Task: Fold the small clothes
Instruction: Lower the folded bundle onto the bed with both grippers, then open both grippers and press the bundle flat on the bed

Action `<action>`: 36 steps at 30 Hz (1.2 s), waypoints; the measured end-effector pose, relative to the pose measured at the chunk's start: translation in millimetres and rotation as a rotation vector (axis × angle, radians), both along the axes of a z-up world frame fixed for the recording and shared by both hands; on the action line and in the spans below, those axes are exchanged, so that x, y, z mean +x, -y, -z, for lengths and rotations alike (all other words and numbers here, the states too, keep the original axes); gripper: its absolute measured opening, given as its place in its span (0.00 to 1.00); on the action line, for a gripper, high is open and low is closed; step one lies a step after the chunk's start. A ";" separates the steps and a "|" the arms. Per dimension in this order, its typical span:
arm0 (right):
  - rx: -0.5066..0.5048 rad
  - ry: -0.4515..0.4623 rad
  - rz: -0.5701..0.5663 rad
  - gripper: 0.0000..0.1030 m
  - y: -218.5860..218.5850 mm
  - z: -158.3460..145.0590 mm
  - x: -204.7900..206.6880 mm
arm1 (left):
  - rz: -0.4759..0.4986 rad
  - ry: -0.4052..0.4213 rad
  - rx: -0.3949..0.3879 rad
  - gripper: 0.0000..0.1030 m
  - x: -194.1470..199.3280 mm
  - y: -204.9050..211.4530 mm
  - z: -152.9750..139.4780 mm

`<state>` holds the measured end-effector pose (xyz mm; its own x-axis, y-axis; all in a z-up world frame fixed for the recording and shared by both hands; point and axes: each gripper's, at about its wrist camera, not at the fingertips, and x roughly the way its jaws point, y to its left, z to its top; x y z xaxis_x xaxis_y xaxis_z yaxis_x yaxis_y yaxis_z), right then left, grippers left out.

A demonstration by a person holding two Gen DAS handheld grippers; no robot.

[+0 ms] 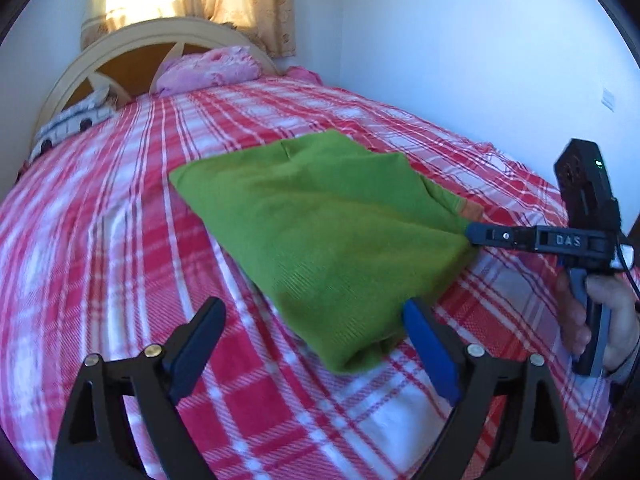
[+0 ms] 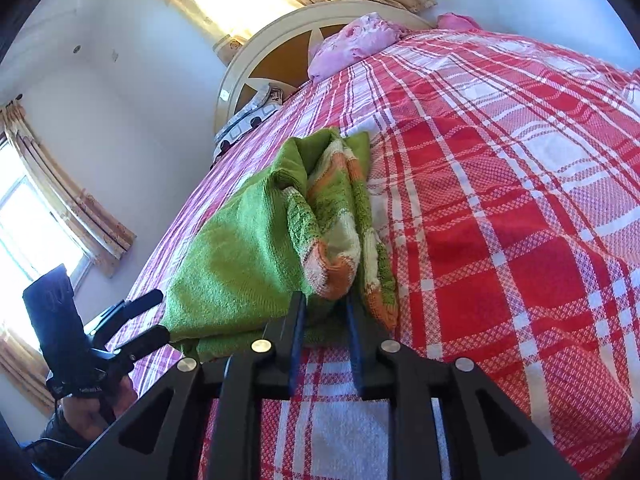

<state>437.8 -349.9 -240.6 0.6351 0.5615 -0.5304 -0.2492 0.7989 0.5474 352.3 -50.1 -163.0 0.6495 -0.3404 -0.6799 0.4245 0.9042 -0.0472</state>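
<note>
A folded green garment (image 1: 320,236) with orange and cream striped trim lies on the red and white plaid bedspread (image 1: 120,240). My left gripper (image 1: 316,316) is open, its fingers spread on either side of the garment's near corner, holding nothing. My right gripper (image 1: 472,234) reaches in from the right and is shut on the garment's striped edge. In the right wrist view the right gripper (image 2: 324,300) pinches the orange and cream trim of the green garment (image 2: 240,256), and the open left gripper (image 2: 154,316) sits at the garment's left side.
A pink pillow (image 1: 212,68) and a patterned pillow (image 1: 68,124) lie by the cream headboard (image 1: 132,40) at the far end. A white wall (image 1: 460,60) runs along the bed's right side. A curtained window (image 2: 36,232) is on the left.
</note>
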 end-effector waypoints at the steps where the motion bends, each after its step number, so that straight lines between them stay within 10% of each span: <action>1: -0.005 0.007 0.001 0.26 -0.4 -0.9 -1.4 | -0.009 -0.013 0.006 0.90 -0.3 0.6 3.9; 12: -0.026 0.138 0.155 0.37 15.6 -33.2 -19.6 | -0.142 -0.074 -0.028 0.99 9.0 -18.8 22.8; 18: -0.138 0.133 -0.021 0.37 -28.7 -70.1 43.9 | -0.150 -0.121 -0.070 1.00 13.8 -24.3 34.0; 24: -0.121 -0.066 -0.108 0.37 -62.7 -52.9 138.0 | -0.153 -0.129 -0.063 1.00 16.2 -22.7 36.6; 25: -0.087 -0.110 -0.124 0.33 -66.5 -46.5 149.1 | -0.153 -0.130 -0.056 1.00 16.2 -21.3 36.8; 26: -0.066 -0.151 -0.149 0.09 -70.3 -40.7 159.1 | -0.152 -0.132 -0.052 1.00 18.3 -21.8 37.5; 36: -0.224 -0.150 -0.009 0.08 -49.8 -25.5 177.6 | -0.144 -0.140 -0.036 1.00 16.9 -18.7 38.7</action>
<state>615.4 -300.0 -215.1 0.5352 0.4248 -0.7301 -0.1866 0.9024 0.3883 369.2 -31.4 -201.7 0.5935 -0.2763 -0.7559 0.2776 0.9519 -0.1299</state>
